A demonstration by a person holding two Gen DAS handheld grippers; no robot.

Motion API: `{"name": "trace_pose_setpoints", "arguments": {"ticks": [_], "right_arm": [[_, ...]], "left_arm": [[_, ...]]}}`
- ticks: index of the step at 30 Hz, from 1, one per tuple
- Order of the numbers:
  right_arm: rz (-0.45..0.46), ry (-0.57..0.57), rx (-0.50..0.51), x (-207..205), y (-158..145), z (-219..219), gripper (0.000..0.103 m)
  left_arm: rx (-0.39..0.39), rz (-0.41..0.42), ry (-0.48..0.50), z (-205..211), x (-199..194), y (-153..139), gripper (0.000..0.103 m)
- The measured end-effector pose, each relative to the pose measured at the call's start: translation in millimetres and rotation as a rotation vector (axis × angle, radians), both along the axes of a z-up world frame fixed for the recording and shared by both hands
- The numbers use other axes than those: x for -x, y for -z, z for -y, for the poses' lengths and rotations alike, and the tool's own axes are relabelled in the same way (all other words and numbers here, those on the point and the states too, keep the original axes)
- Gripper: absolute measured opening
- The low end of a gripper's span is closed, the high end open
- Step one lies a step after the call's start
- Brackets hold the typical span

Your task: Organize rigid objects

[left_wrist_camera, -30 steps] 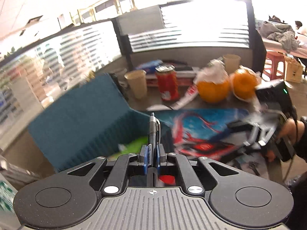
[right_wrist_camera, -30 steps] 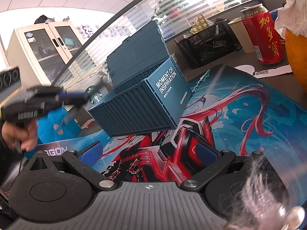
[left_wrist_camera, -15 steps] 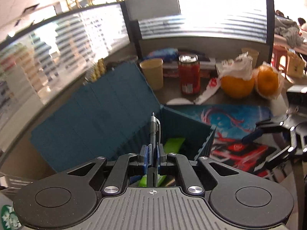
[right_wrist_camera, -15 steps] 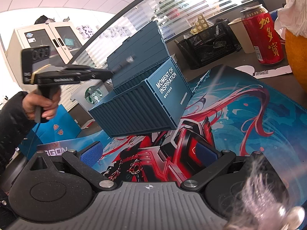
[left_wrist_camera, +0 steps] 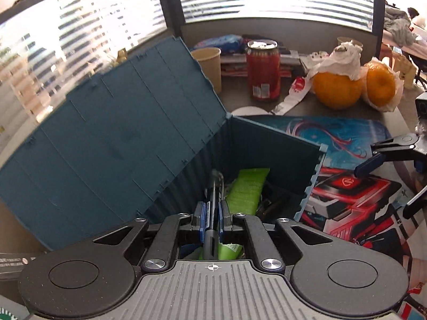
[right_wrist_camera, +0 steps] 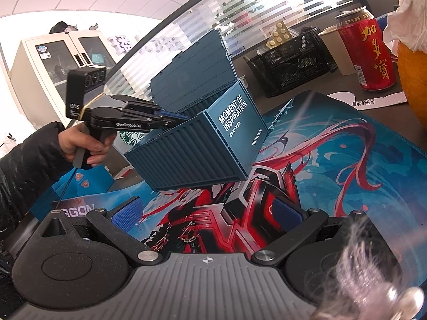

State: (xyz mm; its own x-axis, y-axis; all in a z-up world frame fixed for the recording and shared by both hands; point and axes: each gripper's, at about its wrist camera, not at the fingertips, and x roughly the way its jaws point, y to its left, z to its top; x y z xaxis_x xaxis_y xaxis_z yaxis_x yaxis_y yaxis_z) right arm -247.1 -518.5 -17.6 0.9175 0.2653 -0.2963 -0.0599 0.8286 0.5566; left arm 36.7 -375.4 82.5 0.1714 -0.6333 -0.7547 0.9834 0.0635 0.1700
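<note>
a pen (left_wrist_camera: 212,208) is clamped in the left hand-held gripper (left_wrist_camera: 212,220), its long axis pointing forward into the open container-style box (left_wrist_camera: 269,146) directly below; the right hand-held gripper (right_wrist_camera: 206,213) is held open, well apart.

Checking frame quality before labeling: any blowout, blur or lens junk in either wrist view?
Left wrist: windows blown out at top, pen and blue box interior sharp, strong fisheye bending. Right wrist: white fuzzy smear bottom right near the lens, box lettering crisp, left gripper slightly soft.
</note>
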Motion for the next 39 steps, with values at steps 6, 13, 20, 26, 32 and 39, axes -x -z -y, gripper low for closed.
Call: {"name": "trace_pose_setpoints", "arguments": {"ticks": [6, 13, 20, 26, 32, 39], "right_arm": [[0.004, -0.006, 0.0, -0.1, 0.4, -0.6, 0.103], [-0.001, -0.005, 0.002, -1.9, 1.3, -0.2, 0.103], [-0.007, -0.007, 0.002, -3.2, 2.9, -0.1, 0.103], [-0.016, -0.008, 0.001, -4.5, 3.7, 0.4, 0.103], [-0.031, -0.003, -0.001, -6.2, 4.6, 0.8, 0.103], [-0.072, 0.029, 0.056, -10.2, -1.4, -7.7, 0.103]], "left_arm": [[-0.007, -0.007, -0.008, -0.7, -2.8, 1.9, 0.021], [0.018, 0.044, -0.021, -11.5, 5.1, -11.6, 0.063], [0.041, 0.073, -0.073, -21.2, 10.0, -23.0, 0.089], [0.09, 0.126, -0.133, -45.1, 24.7, -35.2, 0.097], [0.168, 0.148, -0.258, -91.8, 38.6, -45.8, 0.103], [0.224, 0.105, -0.529, -169.9, 39.0, -33.4, 0.103]]}}
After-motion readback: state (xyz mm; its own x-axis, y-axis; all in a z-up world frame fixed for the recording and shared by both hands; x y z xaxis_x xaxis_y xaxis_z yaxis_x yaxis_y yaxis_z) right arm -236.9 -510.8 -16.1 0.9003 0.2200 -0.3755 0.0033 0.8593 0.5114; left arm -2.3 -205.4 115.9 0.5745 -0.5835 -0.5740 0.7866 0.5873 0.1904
